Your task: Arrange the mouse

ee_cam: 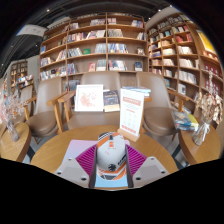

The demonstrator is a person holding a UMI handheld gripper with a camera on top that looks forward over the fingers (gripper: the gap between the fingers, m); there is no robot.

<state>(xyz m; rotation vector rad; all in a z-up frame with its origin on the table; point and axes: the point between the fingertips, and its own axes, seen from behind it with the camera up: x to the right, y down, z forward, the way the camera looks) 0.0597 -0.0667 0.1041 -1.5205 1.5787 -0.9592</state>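
Note:
A white mouse with orange and dark markings sits between my two fingers. The magenta pads press against its left and right sides. My gripper is shut on the mouse and holds it above a light blue mat on the round wooden table. The mouse's underside is hidden.
A white standing sign card stands just beyond the mouse to the right. Two armchairs stand behind the table, with a book display between them. Tall bookshelves fill the back and right walls.

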